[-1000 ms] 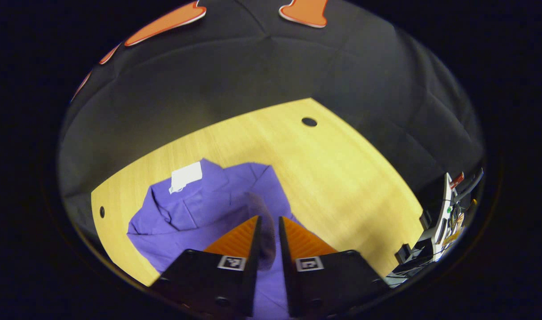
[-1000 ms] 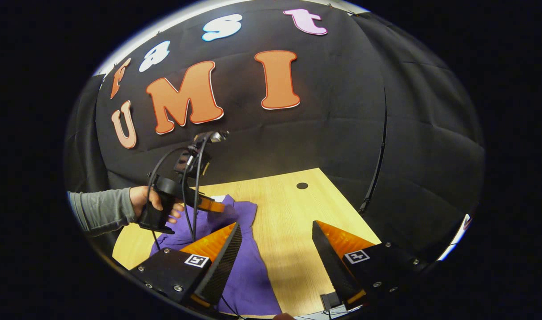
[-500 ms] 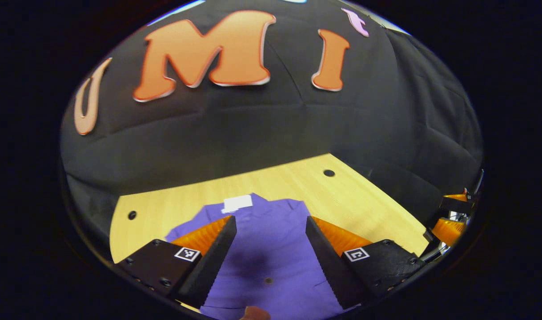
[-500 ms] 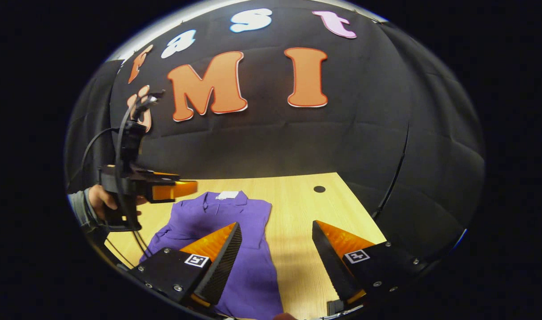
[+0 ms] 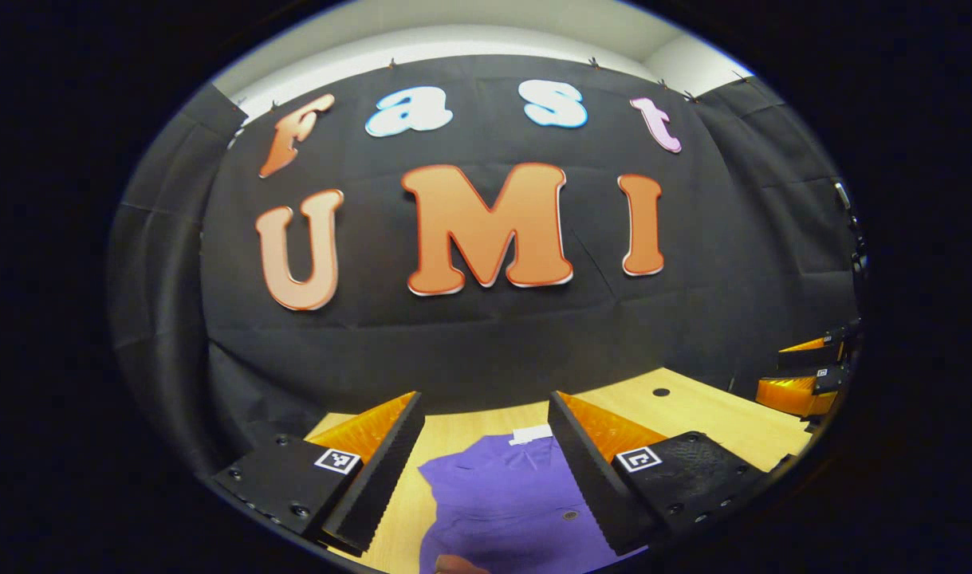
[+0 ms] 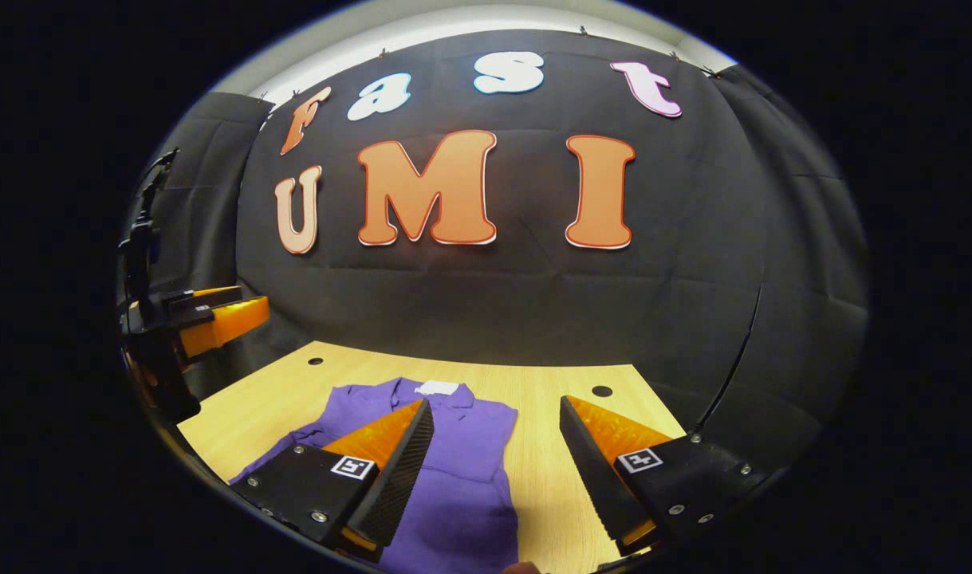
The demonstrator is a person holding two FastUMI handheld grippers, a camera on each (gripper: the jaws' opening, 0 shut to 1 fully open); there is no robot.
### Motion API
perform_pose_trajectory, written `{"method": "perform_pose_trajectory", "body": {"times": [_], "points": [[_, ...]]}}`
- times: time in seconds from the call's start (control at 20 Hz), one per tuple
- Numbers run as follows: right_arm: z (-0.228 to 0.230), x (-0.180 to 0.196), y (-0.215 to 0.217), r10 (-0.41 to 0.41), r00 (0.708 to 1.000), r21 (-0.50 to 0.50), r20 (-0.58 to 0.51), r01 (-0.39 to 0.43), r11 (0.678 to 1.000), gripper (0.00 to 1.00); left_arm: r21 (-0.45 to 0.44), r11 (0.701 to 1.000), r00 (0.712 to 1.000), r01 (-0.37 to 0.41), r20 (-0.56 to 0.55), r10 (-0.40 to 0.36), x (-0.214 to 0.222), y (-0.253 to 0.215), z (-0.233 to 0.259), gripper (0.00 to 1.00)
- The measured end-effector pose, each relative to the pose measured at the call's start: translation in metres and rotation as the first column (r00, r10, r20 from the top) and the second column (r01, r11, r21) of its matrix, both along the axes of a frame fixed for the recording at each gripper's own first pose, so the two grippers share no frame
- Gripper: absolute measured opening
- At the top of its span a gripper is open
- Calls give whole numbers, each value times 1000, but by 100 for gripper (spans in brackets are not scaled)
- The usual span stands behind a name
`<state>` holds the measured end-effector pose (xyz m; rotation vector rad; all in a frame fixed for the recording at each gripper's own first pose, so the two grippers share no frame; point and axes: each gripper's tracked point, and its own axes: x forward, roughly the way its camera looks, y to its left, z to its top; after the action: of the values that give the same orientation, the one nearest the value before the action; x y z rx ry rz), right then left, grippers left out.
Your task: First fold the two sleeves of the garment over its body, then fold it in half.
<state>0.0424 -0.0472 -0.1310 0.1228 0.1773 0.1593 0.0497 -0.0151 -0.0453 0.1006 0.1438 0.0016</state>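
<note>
Both the left gripper and right gripper hang wide open and empty above the shirt on the table. Grabbing only one layer of cloth for the half-fold could pull the folded sleeves loose.

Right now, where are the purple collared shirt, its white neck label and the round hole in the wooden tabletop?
Purple collared shirt [image 6: 470, 446]: right gripper view, chest panel.
White neck label [image 6: 438, 388]: right gripper view, label centre.
Round hole [image 6: 602, 391]: right gripper view, hole in the tabletop's far right corner.

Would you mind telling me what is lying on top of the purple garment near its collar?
A small white tag lies on the purple garment at the collar. The right gripper's fingers cover the garment's near part, so anything there is hidden.
</note>
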Motion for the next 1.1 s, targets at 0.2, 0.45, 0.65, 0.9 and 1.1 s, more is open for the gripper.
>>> {"method": "perform_pose_trajectory", "body": {"times": [0.2, 0.45, 0.65, 0.9, 1.1], "points": [[-28, -8, 3, 4, 998, -20, -69, -6, 1000, 94, -29, 996, 997, -80, 12, 80, -38, 26, -7, 100], [-128, -49, 17, 78, 914, -43, -399, -103, 994, 95, 33, 988, 942, -149, -300, 152, -75, 60, -102, 99], [-180, -93, 22, 115, 808, 2, -578, -139, 990, 95, 54, 993, 856, -104, -503, 117, -111, 68, -172, 100], [-225, -121, 17, 96, 713, 1, -695, -133, 991, 95, 37, 995, 728, -95, -679, 94, -148, 71, -226, 99], [-252, -146, 15, 86, 635, -8, -767, -144, 989, 95, 25, 991, 590, -128, -801, 96, -184, 81, -269, 100]]}}
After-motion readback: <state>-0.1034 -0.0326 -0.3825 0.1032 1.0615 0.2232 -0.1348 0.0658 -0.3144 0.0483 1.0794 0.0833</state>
